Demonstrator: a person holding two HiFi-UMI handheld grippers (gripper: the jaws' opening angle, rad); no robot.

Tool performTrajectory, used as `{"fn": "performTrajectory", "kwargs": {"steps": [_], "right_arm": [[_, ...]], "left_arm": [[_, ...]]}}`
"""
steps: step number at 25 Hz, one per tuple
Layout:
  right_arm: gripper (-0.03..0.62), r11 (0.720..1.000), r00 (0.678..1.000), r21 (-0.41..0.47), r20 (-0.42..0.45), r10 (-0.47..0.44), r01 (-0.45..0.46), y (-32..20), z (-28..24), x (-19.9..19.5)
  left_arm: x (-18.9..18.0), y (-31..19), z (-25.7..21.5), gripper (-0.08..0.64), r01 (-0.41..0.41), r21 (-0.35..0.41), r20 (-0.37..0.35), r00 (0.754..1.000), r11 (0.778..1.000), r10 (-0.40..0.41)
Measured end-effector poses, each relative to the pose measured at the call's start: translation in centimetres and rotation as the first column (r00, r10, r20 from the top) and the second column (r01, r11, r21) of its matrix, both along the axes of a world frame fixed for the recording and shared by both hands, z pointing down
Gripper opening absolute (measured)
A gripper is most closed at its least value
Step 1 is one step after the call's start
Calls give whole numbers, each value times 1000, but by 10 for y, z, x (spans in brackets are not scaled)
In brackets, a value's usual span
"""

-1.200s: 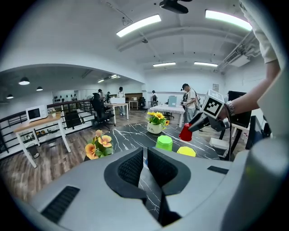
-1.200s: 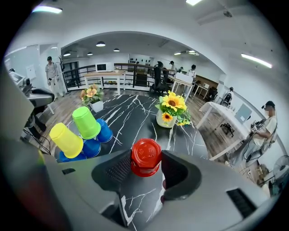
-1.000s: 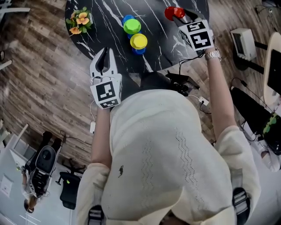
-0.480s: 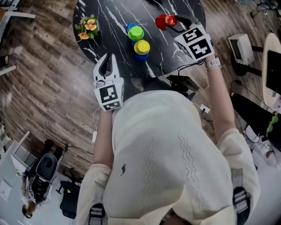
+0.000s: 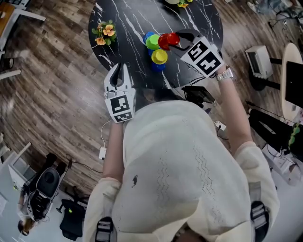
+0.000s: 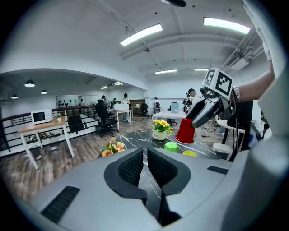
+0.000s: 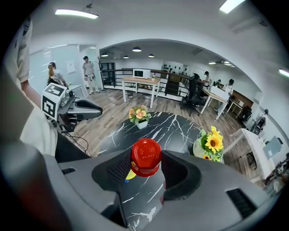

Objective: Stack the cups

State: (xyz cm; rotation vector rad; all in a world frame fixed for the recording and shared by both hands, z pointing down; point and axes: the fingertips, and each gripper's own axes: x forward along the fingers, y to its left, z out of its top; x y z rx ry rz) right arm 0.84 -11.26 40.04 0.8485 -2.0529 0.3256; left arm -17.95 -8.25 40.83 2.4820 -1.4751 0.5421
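While the left gripper (image 5: 119, 71) hung at the near edge of the surface (image 5: 128, 19), jaws almost together and empty, the yellow cup (image 5: 159, 56) sat just beyond. Past it, the right gripper (image 5: 176, 38) clamped an upturned red cup (image 5: 166, 41) in the air beside the green cup (image 5: 152, 42). Orange flowers (image 5: 105, 32) stood farther left.

yellow cup (image 7: 129, 174): mostly hidden behind red cup (image 7: 146, 156) | sunflower pot (image 5: 174, 2): cut by top edge
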Motion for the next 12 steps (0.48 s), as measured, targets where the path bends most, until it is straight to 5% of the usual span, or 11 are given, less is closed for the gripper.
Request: {"fn": "performTrajectory", "kwargs": {"steps": [12], "right_arm": [[219,996,993,-36,-77,-85,82,11,22,-35]], "left_arm": [[-29,3,2,48,2,-11,13,1000,1000,-2]]}}
